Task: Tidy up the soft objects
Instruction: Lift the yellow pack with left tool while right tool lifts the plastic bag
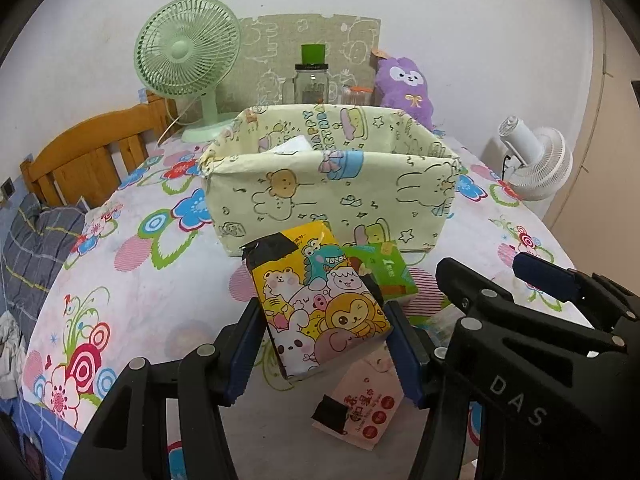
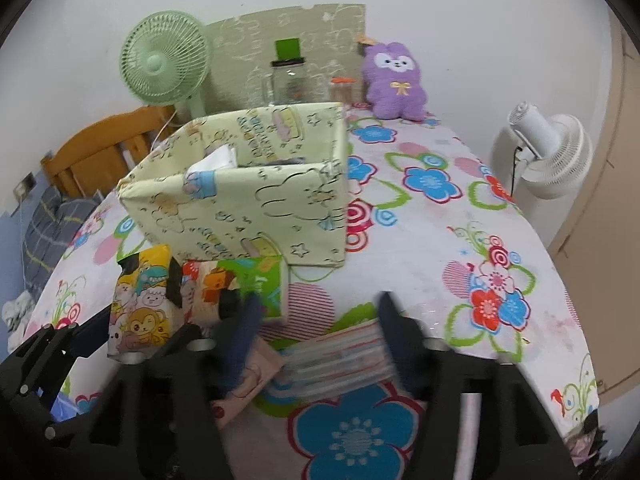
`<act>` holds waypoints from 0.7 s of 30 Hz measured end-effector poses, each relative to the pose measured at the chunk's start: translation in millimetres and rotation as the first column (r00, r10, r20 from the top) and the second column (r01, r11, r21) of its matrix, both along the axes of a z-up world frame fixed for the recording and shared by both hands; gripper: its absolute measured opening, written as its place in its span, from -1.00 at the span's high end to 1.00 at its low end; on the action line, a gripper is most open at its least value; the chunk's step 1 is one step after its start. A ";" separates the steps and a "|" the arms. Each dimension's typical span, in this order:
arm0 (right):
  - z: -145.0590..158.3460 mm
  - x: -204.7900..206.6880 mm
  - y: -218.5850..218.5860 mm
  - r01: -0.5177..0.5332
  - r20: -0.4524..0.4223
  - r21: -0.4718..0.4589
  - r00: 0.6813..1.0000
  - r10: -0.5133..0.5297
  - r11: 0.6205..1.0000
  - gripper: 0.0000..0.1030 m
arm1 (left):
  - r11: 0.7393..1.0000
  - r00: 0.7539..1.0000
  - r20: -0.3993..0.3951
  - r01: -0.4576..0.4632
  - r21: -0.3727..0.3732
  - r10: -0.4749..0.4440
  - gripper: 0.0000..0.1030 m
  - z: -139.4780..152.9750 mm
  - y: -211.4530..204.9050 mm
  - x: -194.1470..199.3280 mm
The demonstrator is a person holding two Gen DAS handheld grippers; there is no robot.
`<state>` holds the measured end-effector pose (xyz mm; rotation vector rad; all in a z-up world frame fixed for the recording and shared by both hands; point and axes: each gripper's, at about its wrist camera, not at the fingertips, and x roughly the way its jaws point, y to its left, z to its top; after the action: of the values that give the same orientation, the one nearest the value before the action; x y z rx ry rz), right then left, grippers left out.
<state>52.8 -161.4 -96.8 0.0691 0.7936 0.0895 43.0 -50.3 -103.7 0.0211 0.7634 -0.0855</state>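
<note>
My left tool (image 1: 326,344) is clenched on the yellow cartoon tissue pack (image 1: 320,300); its blue pads (image 1: 244,352) press both long sides, and the pack sits tilted, its far end pointing toward the storage box (image 1: 332,196). I can see the same pack from the right wrist view (image 2: 140,304), to the left of my other tool. My right tool (image 2: 320,328) is released, jaws spread wide, fingers (image 2: 394,320) blurred, hovering over a striped tissue pack (image 2: 340,356) that lies flat on the tabletop (image 2: 420,248) between them. A pale pink tissue pack (image 1: 360,404) with a black tape patch lies just below and right of the held pack. A green tissue pack (image 1: 384,272) rests near the box's front wall, just beyond the yellow one. The cream box, printed with bears and rabbits, stands open-topped in the middle of the flowered tabletop, and something white (image 2: 218,160) shows inside it. Behind the box I see a glass jar (image 1: 312,82) with a green block on its lid, a green desk fan (image 1: 186,52) to the left, and a purple plush toy (image 2: 394,80) to the right against the wall. A white fan (image 2: 548,152) stands off the tabletop's right edge, and a wooden bed frame (image 1: 88,152) is at the left.
</note>
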 end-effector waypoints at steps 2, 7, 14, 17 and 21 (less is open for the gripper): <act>-2.0 0.0 -3.6 0.011 -0.008 0.001 1.000 -0.011 1.000 -0.38 | 1.000 1.000 -0.006 0.007 0.001 -0.007 -0.19 -1.5 -2.1 0.6; -10.5 1.3 -13.3 0.048 -0.051 0.022 0.998 -0.046 0.999 -0.38 | 1.000 0.999 -0.026 0.021 0.005 -0.021 -0.19 -8.0 -7.0 3.1; -27.5 7.3 -22.3 0.088 -0.123 0.049 0.989 -0.082 0.995 -0.38 | 0.999 0.998 -0.057 0.028 0.017 -0.027 -0.19 -19.1 -11.4 9.4; -30.2 9.9 -20.2 0.087 -0.126 0.036 0.989 -0.082 0.996 -0.38 | 1.000 0.998 -0.064 0.020 0.022 -0.019 -0.19 -22.4 -11.0 12.5; -31.0 12.6 -19.3 0.092 -0.131 0.027 0.988 -0.088 0.995 -0.38 | 1.000 0.998 -0.063 0.016 0.026 -0.014 -0.19 -23.1 -10.3 15.7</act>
<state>65.4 -180.7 -127.9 0.1425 0.9174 0.0126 58.7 -60.6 -126.7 0.0491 0.8269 -0.0906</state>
